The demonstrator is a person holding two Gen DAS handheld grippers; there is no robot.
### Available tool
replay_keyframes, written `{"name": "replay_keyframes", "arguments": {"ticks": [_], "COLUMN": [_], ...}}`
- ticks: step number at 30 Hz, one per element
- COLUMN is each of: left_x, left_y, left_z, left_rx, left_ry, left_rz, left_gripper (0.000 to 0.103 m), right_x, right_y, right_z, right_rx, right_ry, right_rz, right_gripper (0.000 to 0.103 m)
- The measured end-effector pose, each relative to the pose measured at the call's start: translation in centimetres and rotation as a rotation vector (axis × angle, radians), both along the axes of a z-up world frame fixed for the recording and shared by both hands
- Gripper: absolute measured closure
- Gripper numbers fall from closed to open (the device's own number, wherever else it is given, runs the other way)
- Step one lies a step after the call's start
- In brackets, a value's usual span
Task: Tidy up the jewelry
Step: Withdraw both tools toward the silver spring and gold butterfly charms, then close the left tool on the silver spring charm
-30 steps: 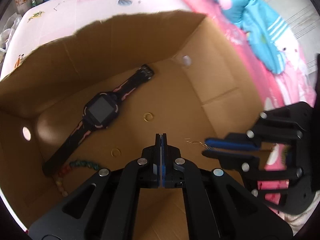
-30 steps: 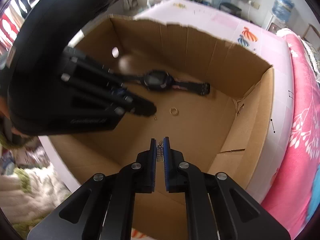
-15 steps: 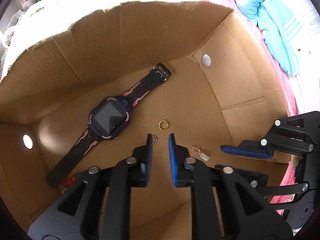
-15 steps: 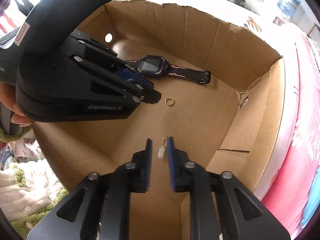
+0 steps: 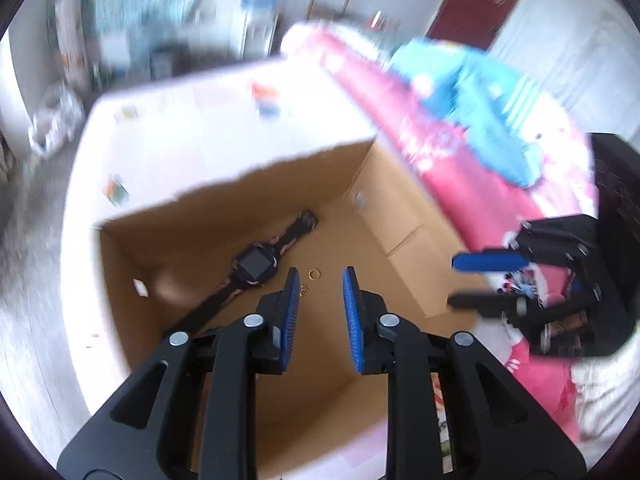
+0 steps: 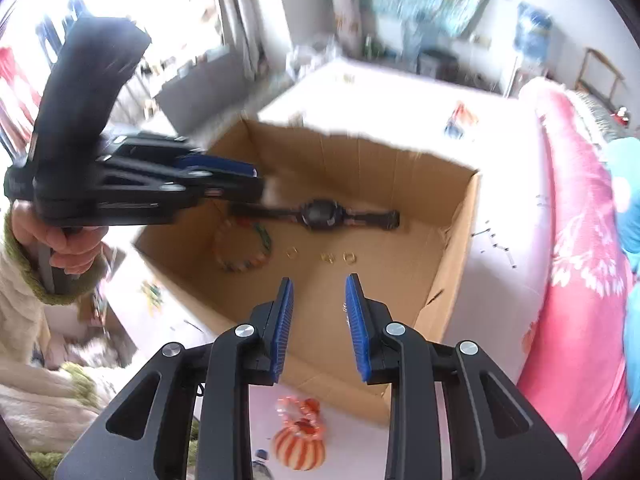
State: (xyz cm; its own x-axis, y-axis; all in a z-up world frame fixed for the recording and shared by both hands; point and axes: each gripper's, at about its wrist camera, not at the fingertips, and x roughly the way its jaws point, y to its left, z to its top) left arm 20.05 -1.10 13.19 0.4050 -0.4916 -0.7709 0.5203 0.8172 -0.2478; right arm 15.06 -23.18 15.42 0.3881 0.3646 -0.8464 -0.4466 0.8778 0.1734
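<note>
Jewelry: all on the floor of the cardboard box point(image 6: 460, 240), listed left to right in the right wrist view
Left gripper point(image 6: 256, 178): held in a hand point(image 6: 64, 244) at the box's left rim, fingers apart, nothing between them; in its own view point(image 5: 318, 292) the blue pads point(image 5: 290, 312) stand wide over the box floor
Bead bracelet point(image 6: 240, 248): multicoloured loop, lower left of the floor, just below the watch strap
Watch point(image 6: 320, 214): dark, strap stretched flat along the far wall
Gold rings: one point(image 6: 291, 253) beside the bracelet, a small gold piece point(image 6: 327, 257) in the middle, another ring point(image 6: 349, 257) to the right; all apart from each other
Right gripper point(image 6: 318, 300): above the near edge of the box, fingers apart, holding nothing
Table point(image 6: 400, 100): white, printed pattern, box sits on it
Bedding point(image 6: 580, 240): pink, at the far right
</note>
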Motion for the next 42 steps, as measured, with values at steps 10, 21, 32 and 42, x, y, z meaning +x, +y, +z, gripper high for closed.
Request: {"name": "replay_keyframes", "arguments": {"ticks": [10,21,32,42], "left_x": [-14.6,-15.5,-14.5,-14.7], "left_y": [5.1,3.1,1.5,-1.0], "left_z": [-1.4,-13.3,-15.1,-14.6], "left_rx": [-0.013,0.123,0.181,0.114], "left_ry": [-0.224,-0.05,-0.08,-0.163], "left_rz": [0.055,0.183,0.151,0.053], "left_gripper": [0.053,0.047,0.047,0.053], "right_x": [-11.4,-14.2,-13.2,-11.5], "right_y": [0.4,4.7,3.5,1.0], "right_z": [-3.6,-13.4,-15.5,-15.8], "right_rx": [0.253,0.131,0.188,0.192], "right_ry": [-0.043,0.139,0.167,0.104], "right_rz": [-0.106,-0.228,-0.269,-0.337], "right_gripper": [0.06,0.052,0.052,0.058]}}
